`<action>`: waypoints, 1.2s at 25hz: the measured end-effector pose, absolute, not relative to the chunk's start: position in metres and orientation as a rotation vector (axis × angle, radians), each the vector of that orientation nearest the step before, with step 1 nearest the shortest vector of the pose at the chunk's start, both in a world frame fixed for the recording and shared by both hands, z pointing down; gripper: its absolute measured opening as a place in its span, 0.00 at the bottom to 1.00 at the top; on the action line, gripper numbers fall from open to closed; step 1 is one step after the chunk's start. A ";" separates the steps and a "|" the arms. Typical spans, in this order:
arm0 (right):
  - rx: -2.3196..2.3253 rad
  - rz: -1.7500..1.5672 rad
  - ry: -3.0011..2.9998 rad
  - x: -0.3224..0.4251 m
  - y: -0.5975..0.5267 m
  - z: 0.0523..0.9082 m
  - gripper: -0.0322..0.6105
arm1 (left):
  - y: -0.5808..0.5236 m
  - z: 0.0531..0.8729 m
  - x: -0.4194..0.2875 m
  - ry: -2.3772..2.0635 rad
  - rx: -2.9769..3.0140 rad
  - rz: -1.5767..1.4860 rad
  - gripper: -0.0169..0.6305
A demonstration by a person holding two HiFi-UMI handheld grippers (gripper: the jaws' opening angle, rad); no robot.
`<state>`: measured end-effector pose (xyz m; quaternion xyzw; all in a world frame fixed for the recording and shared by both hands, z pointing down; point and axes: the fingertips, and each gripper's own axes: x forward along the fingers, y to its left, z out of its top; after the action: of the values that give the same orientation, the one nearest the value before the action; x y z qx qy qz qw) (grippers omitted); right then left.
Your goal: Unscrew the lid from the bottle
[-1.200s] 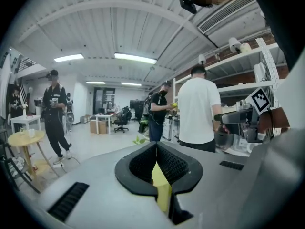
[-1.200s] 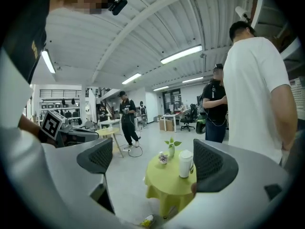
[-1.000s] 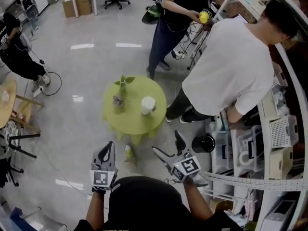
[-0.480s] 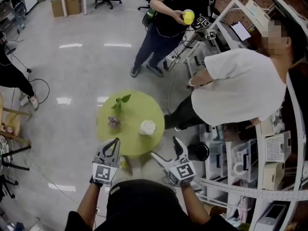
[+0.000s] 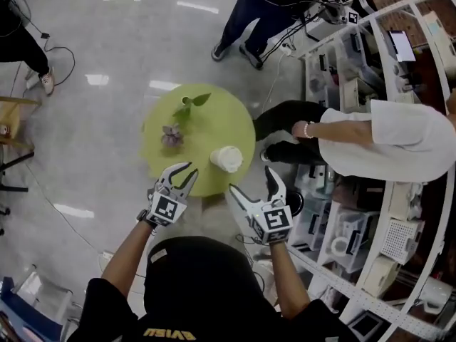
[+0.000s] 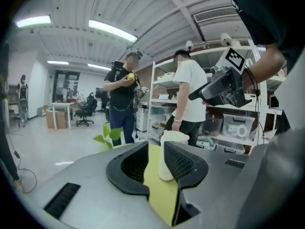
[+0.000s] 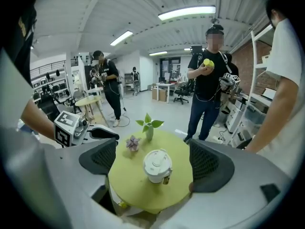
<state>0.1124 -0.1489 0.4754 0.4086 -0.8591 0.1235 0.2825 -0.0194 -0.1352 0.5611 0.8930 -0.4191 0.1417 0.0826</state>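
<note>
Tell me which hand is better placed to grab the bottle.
Right. The right tongs, just closing slightly, stand wide and empty with the bottle centred ahead; the left tongs, just starting to open, are narrow and empty.

one green table [image 5: 222, 123]; one white bottle [image 5: 226, 159]; one leafy sprig [image 5: 192, 104]; one purple flower [image 5: 171, 135]

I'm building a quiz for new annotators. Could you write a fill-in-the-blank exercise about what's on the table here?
1. The white bottle stands on a ___ green table.
2. Its lid is still ___, not yet unscrewed.
3. Beyond the bottle sit a leafy plant and a small ___ flower.

Missing words: round; on; purple.
</note>
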 end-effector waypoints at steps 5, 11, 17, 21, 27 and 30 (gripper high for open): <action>1.022 0.363 -2.255 0.097 -0.164 0.517 0.79 | -0.141 0.628 0.025 -1.069 2.708 0.565 0.45; 0.985 0.380 -2.168 0.101 -0.175 0.548 0.76 | -0.155 0.678 0.081 -0.945 2.782 0.706 0.67; 0.925 0.397 -2.152 0.093 -0.194 0.573 0.74 | -0.186 0.681 0.098 -0.924 2.810 0.641 0.68; 0.881 0.435 -2.119 0.093 -0.198 0.592 0.73 | -0.191 0.683 0.110 -0.909 2.831 0.655 0.68; 0.774 0.418 -2.109 0.092 -0.195 0.606 0.55 | -0.190 0.687 0.118 -0.863 2.870 0.572 0.63; 0.745 0.420 -2.111 0.091 -0.192 0.607 0.55 | -0.188 0.687 0.116 -0.860 2.880 0.548 0.63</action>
<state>0.0913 -0.1923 0.6066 0.2969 -0.8418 0.1676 0.4185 0.1161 -0.1879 0.6869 0.9418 -0.2811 0.1794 0.0434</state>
